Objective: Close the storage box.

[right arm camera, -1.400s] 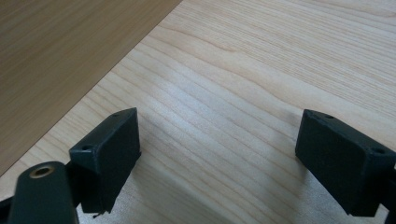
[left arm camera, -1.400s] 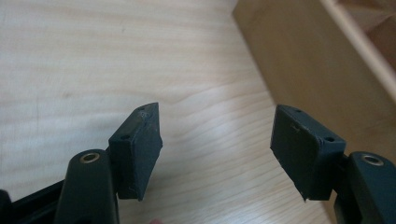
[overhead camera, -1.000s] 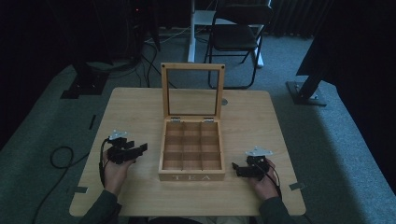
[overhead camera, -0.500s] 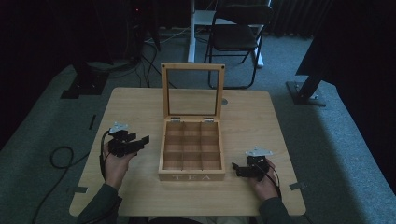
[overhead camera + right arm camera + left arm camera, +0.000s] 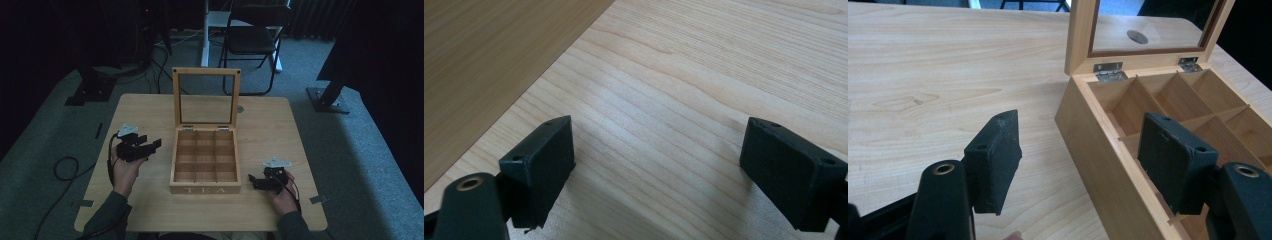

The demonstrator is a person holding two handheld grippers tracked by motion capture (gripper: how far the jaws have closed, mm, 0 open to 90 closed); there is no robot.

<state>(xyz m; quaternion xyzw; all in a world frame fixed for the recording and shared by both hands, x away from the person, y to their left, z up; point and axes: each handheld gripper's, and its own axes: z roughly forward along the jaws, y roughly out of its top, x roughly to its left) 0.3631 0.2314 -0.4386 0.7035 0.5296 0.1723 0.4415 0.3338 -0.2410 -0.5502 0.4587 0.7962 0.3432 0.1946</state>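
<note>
Now tea box (image 5: 205, 161) sits between both wide-spread claws.

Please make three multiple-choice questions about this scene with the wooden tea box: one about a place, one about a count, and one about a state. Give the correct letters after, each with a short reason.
1. Where does the tea box stand in relation to the two grippers?
A. between them
B. left of both
C. right of both

2. How many compartments does the box have?
A. four
B. six
C. nine

3. In what state is the lid?
A. shut flat
B. open and upright
C. taken off and lying on the table

Answers:
1. A: the high view shows the left gripper on one side of the box and the right gripper on the other.
2. C: the dividers form three rows of three.
3. B: the lid stands up on its hinges at the far edge.
</note>
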